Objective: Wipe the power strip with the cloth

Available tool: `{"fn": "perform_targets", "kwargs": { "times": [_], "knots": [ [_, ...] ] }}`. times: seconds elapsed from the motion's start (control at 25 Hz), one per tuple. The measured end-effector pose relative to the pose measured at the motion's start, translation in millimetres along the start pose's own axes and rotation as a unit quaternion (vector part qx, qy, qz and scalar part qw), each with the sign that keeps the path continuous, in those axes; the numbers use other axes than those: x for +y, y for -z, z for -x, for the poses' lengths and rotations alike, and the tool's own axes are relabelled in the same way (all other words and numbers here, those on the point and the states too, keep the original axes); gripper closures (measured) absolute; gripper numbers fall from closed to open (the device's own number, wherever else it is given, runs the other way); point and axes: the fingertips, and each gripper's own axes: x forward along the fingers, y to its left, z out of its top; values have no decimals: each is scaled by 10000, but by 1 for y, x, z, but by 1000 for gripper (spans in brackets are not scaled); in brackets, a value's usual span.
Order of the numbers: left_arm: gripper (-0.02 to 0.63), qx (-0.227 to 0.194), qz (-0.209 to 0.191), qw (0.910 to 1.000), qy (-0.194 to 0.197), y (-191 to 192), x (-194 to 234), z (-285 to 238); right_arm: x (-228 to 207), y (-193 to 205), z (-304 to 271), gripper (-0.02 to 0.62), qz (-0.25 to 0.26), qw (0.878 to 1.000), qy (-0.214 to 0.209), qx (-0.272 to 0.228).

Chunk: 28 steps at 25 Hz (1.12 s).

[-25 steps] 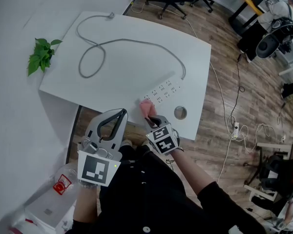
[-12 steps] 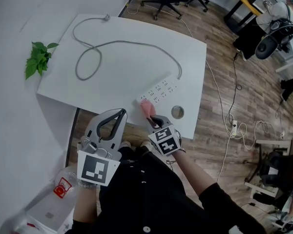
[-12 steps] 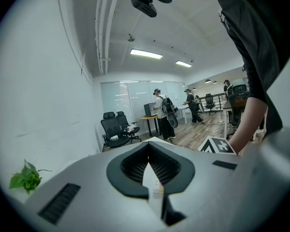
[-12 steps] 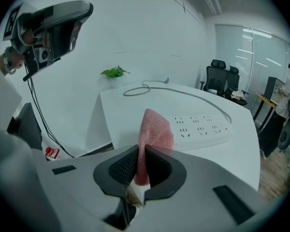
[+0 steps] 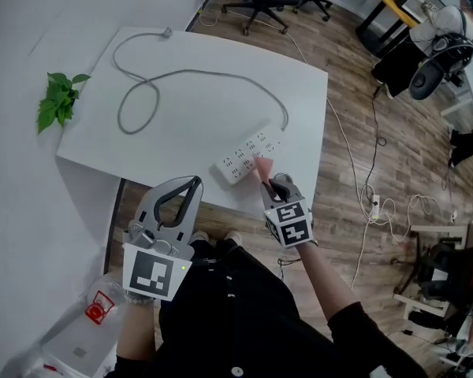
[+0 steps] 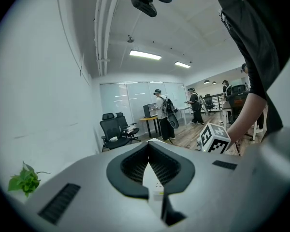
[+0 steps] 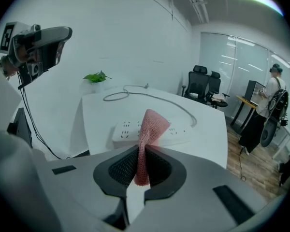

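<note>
Head view: the white power strip (image 5: pixel 247 155) lies on the tabletop (image 5: pixel 197 109), toward its 5 o'clock corner, with its grey cable (image 5: pixel 142 93) looping off toward 10 o'clock. The right tool (image 5: pixel 268 181) is clenched on a pink cloth (image 5: pixel 262 168), whose free end meets the strip's near edge; whether it presses on the strip is unclear. The left tool (image 5: pixel 192 183) hangs at 7 o'clock, off the tabletop, jaws together on nothing.
</note>
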Motion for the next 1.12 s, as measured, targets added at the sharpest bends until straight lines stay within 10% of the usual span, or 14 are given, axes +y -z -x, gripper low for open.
{"fn": "perform_targets", "kwargs": {
  "times": [0.6, 1.12],
  "knots": [
    [591, 34, 15, 9999, -109, 2, 4, 0, -123, -23, -5, 546, 282, 9944, 1017, 34],
    [592, 172, -29, 9994, -295, 2, 2, 7, -156, -42, -45, 546, 547, 9929, 1014, 295]
  ]
}}
